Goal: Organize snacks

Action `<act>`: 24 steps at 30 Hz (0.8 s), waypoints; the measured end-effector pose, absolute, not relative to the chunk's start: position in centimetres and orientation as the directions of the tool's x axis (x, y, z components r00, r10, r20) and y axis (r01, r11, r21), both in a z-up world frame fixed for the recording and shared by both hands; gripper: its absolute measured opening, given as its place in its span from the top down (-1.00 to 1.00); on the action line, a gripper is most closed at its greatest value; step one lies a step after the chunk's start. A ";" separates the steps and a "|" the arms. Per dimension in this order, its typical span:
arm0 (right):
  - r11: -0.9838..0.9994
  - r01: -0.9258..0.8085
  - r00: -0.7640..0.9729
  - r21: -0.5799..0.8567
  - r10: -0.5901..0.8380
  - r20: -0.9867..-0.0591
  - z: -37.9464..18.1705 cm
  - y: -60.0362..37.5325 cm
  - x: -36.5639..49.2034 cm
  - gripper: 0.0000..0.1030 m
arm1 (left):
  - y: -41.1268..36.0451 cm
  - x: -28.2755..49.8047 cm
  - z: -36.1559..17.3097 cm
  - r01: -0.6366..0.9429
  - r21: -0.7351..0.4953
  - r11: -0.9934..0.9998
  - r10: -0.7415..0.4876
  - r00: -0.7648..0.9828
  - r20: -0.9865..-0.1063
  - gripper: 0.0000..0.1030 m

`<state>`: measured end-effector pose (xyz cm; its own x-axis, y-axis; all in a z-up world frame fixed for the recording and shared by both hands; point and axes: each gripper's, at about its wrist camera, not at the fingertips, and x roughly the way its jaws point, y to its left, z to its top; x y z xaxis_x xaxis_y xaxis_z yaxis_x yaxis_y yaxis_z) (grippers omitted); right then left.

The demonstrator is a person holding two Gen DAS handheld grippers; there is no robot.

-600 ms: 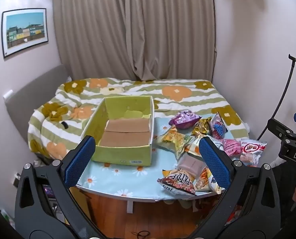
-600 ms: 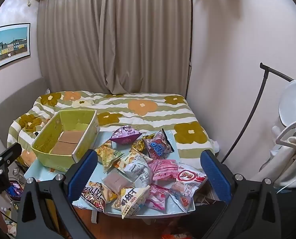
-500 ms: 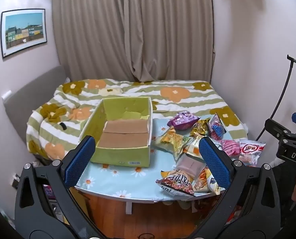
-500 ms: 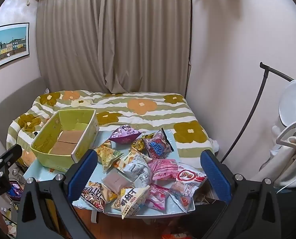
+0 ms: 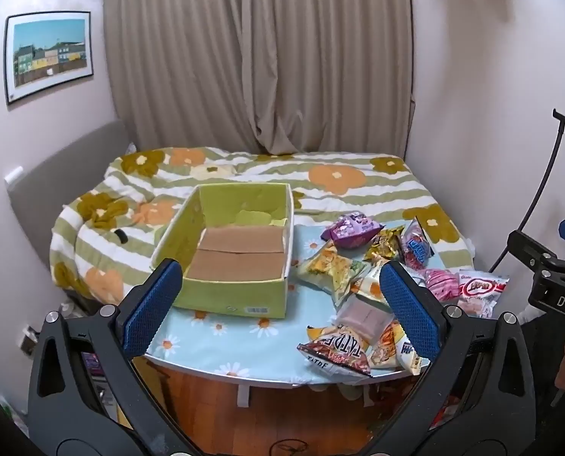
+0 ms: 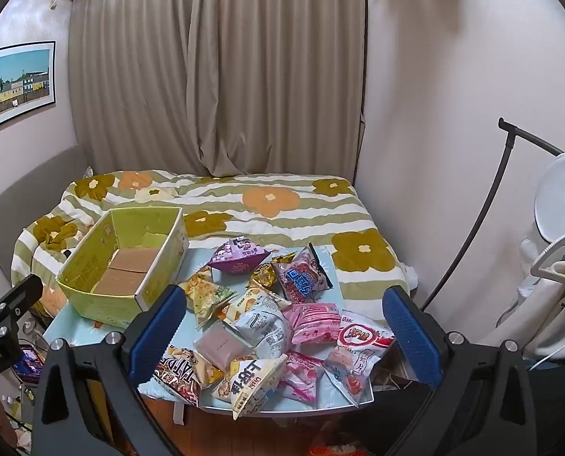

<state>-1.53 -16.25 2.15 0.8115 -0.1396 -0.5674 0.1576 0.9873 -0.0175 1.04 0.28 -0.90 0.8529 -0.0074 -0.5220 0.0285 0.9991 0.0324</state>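
An empty yellow-green cardboard box (image 5: 240, 250) stands on the left of a small table with a light-blue daisy cloth (image 5: 214, 345). A pile of snack packets (image 5: 362, 288) lies to its right, among them a purple bag (image 5: 350, 228) and a red-and-white bag (image 5: 480, 288). My left gripper (image 5: 280, 307) is open and empty, held back from the table's near edge. My right gripper (image 6: 284, 326) is open and empty, above and short of the snack pile (image 6: 274, 323). The box also shows in the right wrist view (image 6: 130, 262).
A bed with a striped flower duvet (image 5: 320, 182) lies behind the table, curtains behind it. A black stand (image 6: 491, 205) and a white rack with clothes (image 6: 559, 273) stand at the right. Wooden floor (image 5: 301, 418) is below the table.
Both views shift slightly; the table and box sit a touch lower and closer in the left wrist view. Both grippers stay open and nothing on the table has moved.
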 end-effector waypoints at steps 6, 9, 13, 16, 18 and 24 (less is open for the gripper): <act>0.987 0.158 0.811 -0.018 -0.140 -0.568 2.1 -16.2 -1.4 -0.99 | 0.1 0.7 -0.5 0.023 0.044 0.999 0.003 0.856 -0.517 -0.99; 0.987 0.158 0.811 -0.018 -0.140 -0.568 2.1 -16.2 -1.4 -0.99 | 0.1 0.7 -0.4 0.025 0.041 0.999 0.000 0.856 -0.516 -0.99; 0.987 0.157 0.812 -0.016 -0.138 -0.567 2.2 -16.3 -1.4 -0.99 | -0.1 0.7 -0.3 0.023 0.050 0.998 0.007 0.857 -0.515 -0.99; 0.987 0.158 0.811 -0.017 -0.140 -0.568 2.1 -16.3 -1.6 -0.99 | -0.2 0.6 -0.4 0.023 0.052 0.998 0.007 0.857 -0.515 -0.99; 0.988 0.157 0.811 -0.014 -0.137 -0.569 2.0 -16.2 -1.5 -0.99 | -0.3 0.7 -0.4 0.023 0.053 0.998 0.008 0.856 -0.516 -0.99; 0.988 0.157 0.812 -0.012 -0.135 -0.568 2.2 -16.2 -1.5 -0.99 | -0.2 0.5 -0.5 0.026 0.050 0.998 0.004 0.852 -0.524 -0.99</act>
